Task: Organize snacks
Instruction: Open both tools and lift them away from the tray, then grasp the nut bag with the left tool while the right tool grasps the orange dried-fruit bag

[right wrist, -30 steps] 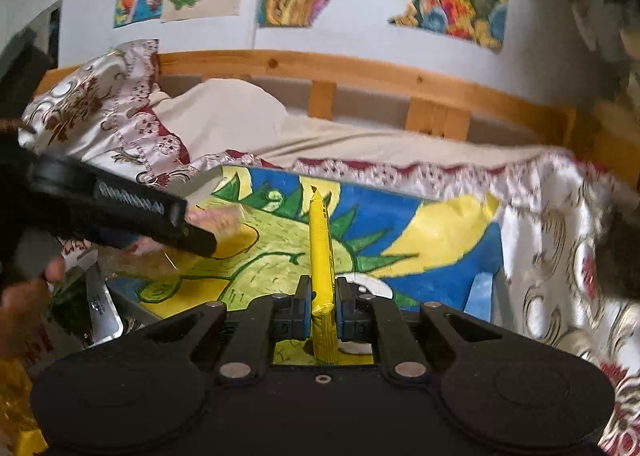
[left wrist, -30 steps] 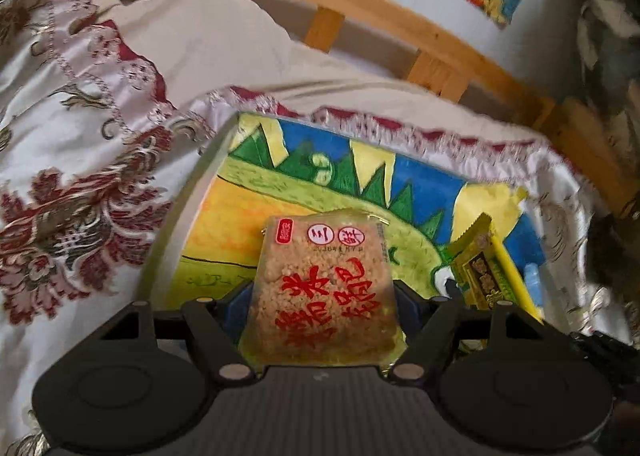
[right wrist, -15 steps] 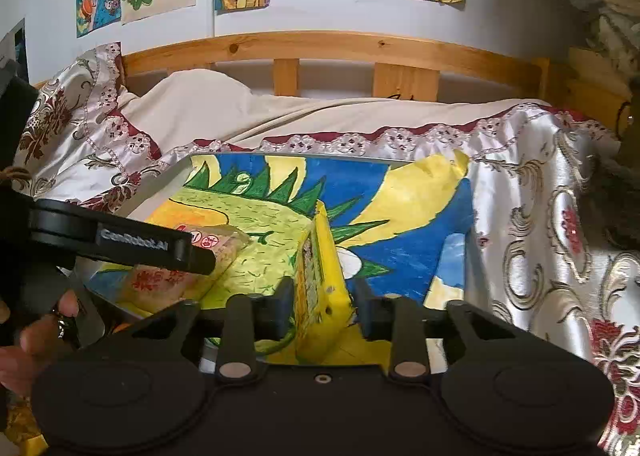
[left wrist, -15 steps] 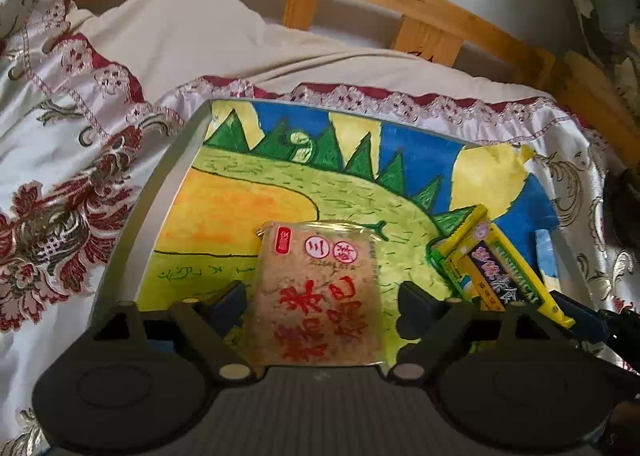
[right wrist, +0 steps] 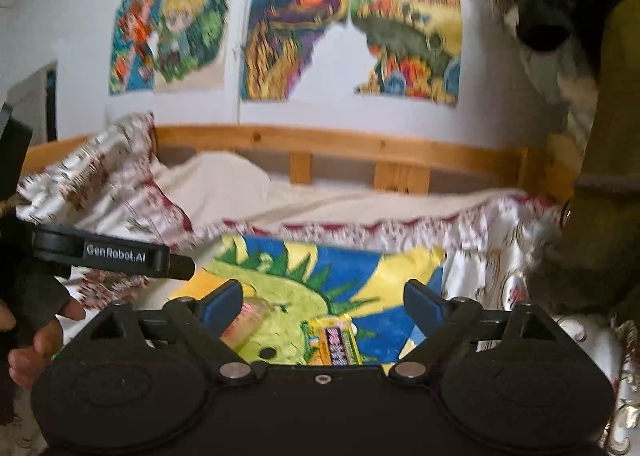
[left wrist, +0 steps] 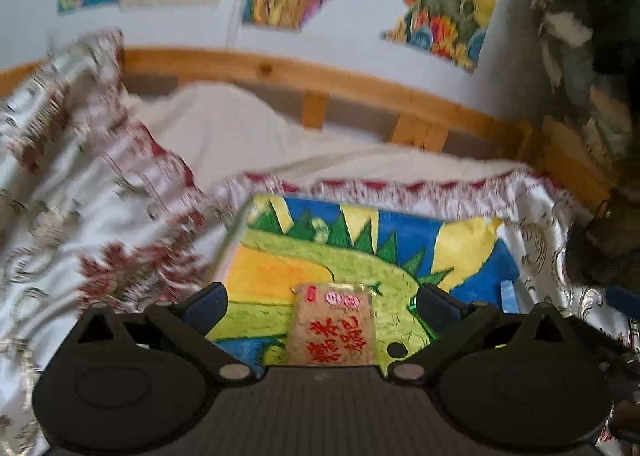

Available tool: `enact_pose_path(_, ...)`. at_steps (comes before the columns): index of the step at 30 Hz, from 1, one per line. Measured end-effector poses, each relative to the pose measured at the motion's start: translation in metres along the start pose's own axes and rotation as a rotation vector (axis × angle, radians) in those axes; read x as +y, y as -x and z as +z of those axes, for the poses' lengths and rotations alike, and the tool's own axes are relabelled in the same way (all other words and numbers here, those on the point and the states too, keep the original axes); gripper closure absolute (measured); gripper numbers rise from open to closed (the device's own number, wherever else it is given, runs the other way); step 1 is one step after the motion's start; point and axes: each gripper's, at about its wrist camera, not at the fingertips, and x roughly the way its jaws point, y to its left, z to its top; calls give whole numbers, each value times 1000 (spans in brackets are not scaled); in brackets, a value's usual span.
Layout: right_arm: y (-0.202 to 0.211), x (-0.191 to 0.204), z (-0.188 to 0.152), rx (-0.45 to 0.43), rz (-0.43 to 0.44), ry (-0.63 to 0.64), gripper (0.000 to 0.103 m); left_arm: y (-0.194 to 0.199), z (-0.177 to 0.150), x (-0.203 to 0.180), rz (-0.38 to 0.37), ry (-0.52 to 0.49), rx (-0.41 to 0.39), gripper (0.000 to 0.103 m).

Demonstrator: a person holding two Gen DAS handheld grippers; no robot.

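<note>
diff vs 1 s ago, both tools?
Both let go. The left tool opened off the rice snack; the right tool opened off the yellow pack, which now lies flat. Both tools pulled back. Both snacks stay in the painted tray.

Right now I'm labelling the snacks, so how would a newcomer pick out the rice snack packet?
Find the colourful dinosaur-painted tray on the floral bedspread. The clear flat rice snack packet lies on it, between the open left gripper fingers. Red characters on tan contents distinguish it from the narrow yellow snack packet.

Tan snack packet, red characters; yellow snack bar; tray green-blue-yellow dinosaur.
</note>
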Motion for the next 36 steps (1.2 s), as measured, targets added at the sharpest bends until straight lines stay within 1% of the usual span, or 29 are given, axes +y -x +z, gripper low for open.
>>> enact_pose_path(4, 32, 5, 6, -41, 5, -14, 6, 32, -8, -4, 25, -55, -63, 0)
enact_pose_path(8, 62, 10, 5, -71, 6, -6, 1, 60, -18, -4, 45, -75, -104, 0)
enact_pose_path(10, 75, 13, 3, -76, 11, -5, 1, 73, -21, -4, 52, -67, -101, 0)
enact_pose_path(15, 103, 16, -6, -81, 6, -27, 1, 102, -35, -1, 43, -60, -103, 0)
enact_pose_path(24, 137, 20, -30, -79, -21, -45, 1, 134, -62, 1, 66, -83, -102, 0)
enact_pose_path(30, 149, 24, -48, -38, -42, -51, 1, 148, -79, 5, 86, -86, -96, 0)
enact_pose_path(36, 154, 26, -65, 28, -59, -75, 1, 154, -93, 9, 92, -97, -59, 0)
